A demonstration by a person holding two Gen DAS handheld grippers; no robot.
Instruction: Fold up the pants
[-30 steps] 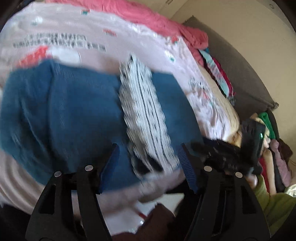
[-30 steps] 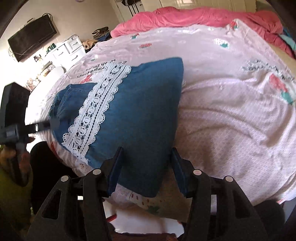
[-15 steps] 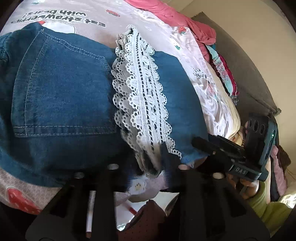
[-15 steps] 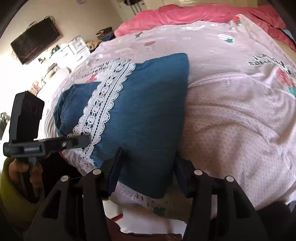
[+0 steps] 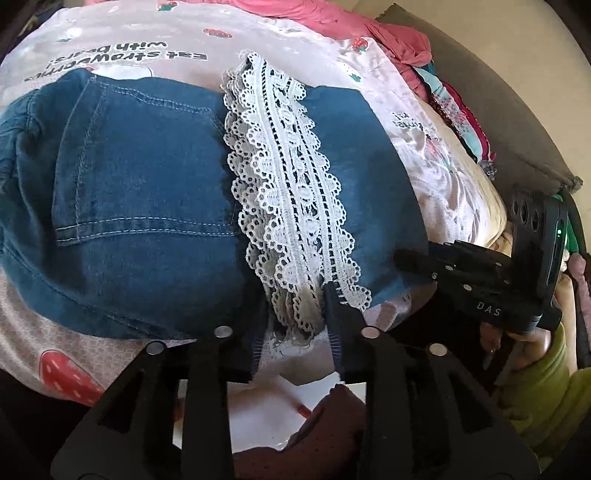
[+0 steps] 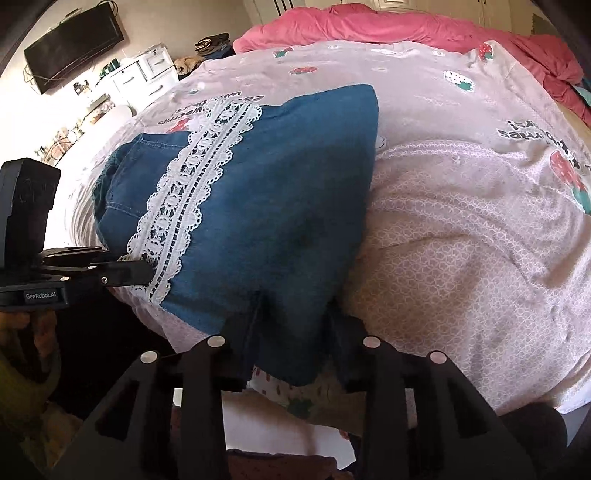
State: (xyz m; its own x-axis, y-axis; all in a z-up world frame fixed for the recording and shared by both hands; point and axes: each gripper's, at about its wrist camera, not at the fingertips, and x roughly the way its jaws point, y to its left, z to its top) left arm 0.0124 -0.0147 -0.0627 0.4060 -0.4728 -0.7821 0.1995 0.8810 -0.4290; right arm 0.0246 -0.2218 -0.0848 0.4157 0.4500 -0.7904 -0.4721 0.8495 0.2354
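Both grippers have been closing in: left gripper [image 5: 295, 325] is pinching the lace trim [image 5: 291, 206], right gripper [image 6: 291, 332] is clamping the denim pants [image 6: 280, 206] hem at six o'clock on the pink strawberry bedsheet [image 6: 461, 240]; a red duvet [image 6: 388, 26] is lying at twelve.

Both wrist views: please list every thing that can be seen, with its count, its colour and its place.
denim pants: one, blue, folded on the bed's near edge.
lace trim: one strip, white, running down the pants.
bed sheet: one, pale pink with strawberry print, under the pants.
blanket: one, pink, bunched at the far side of the bed.
television: one, black, on the far wall.
dresser: one, white, below the television.
left gripper: one, black, jaws around the lace at the pants' near edge.
right gripper: one, black, jaws closing on the pants' near corner.
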